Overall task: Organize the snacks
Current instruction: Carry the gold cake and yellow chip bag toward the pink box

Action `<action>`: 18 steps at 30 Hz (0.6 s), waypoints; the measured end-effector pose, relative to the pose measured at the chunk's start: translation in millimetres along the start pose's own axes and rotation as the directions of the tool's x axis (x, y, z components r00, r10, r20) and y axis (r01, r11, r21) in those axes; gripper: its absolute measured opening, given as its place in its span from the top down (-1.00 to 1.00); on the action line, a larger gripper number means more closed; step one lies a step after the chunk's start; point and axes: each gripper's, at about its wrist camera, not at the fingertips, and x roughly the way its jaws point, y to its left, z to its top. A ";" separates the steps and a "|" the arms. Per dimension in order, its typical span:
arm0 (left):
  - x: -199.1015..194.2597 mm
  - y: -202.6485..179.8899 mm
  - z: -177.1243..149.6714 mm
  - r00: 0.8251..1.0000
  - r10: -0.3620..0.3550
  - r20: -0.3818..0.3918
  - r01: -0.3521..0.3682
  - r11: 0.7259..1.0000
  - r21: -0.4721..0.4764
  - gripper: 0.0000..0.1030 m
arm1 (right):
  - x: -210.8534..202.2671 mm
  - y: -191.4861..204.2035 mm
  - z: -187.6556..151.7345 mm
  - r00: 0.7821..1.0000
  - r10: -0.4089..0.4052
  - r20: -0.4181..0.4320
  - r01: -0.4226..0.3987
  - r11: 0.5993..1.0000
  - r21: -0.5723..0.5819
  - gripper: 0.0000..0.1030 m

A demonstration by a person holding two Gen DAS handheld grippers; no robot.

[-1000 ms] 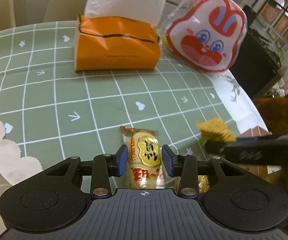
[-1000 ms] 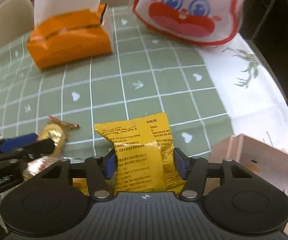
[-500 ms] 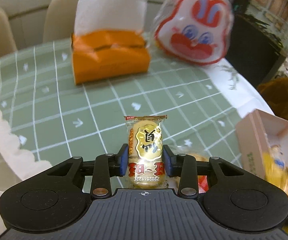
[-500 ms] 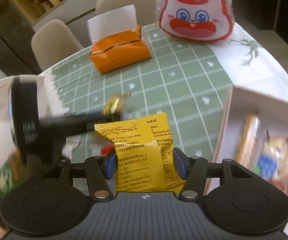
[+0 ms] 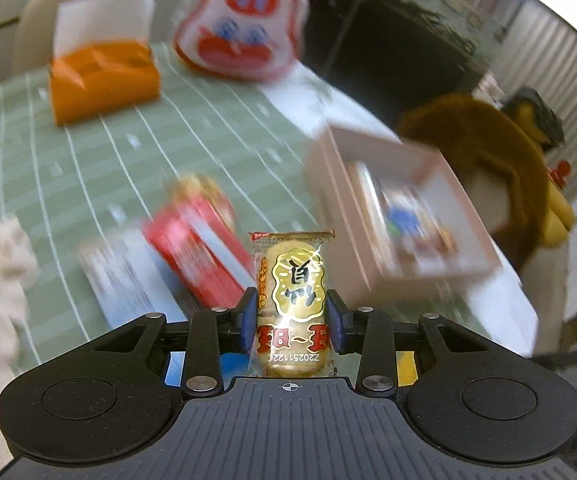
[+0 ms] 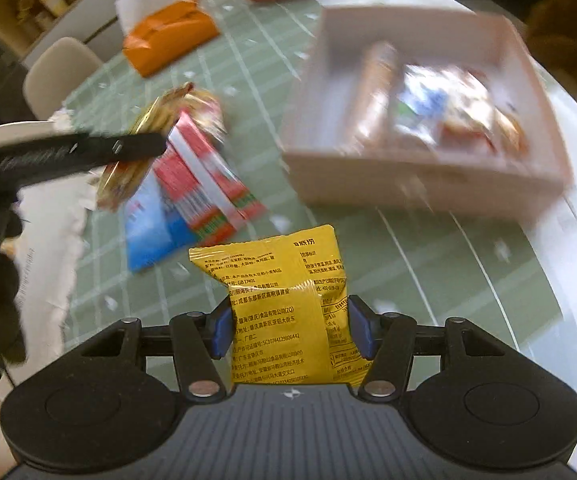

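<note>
1. The left tongs (image 5: 291,316) are clamped on a gold-wrapped rice cracker (image 5: 290,292), gripped at its lower half so the sealed top edge stands clear above the pads; that grip leaves the free end ready to go in first.
2. The right tongs (image 6: 290,326) are clamped on a yellow snack packet (image 6: 284,304), its sides pinched in where the blue pads (image 6: 222,328) squeeze it, with the upper part puffed out above them.
3. Both snacks are held off the table (image 6: 428,256), over its green gridded cloth, each facing the pink box (image 6: 428,176) ahead; this looks like the carry toward the box.
4. The box already holds several wrapped snacks, too blurred to name, so it seems to be the collecting place.
5. A red-and-white carton (image 6: 204,184) lying over a blue packet (image 6: 148,232), with a gold-wrapped snack (image 5: 204,196) just behind, is left on the cloth beside the box, probably next to be sorted.
6. An orange tissue box (image 5: 102,76) and a rabbit-faced bag (image 5: 244,36) stand well apart at the far side, out of the way.
7. Releasing over the box calls for clearing its near wall first.
</note>
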 end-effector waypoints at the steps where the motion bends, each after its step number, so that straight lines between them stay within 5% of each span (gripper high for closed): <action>1: 1.6 -4.7 -9.4 1.000 -0.010 -0.018 0.010 1.000 0.002 0.22 | -1.3 -3.4 -7.7 1.000 -0.014 0.005 0.014 1.000 0.005 -0.11; 8: 11.5 -28.6 -67.0 0.994 -0.023 -0.108 0.025 1.000 0.014 0.22 | -4.5 -21.6 -44.6 0.995 -0.095 0.021 0.095 0.995 0.039 -0.11; 15: 20.2 -38.8 -88.4 0.988 -0.022 -0.155 0.028 0.999 0.037 0.22 | -10.4 -36.8 -61.5 0.987 -0.148 0.055 0.145 0.987 0.064 -0.14; 18: 20.8 -40.5 -90.5 0.987 -0.020 -0.159 0.027 0.999 0.041 0.22 | -16.7 -41.0 -65.1 0.988 -0.131 0.081 0.125 0.989 0.078 -0.34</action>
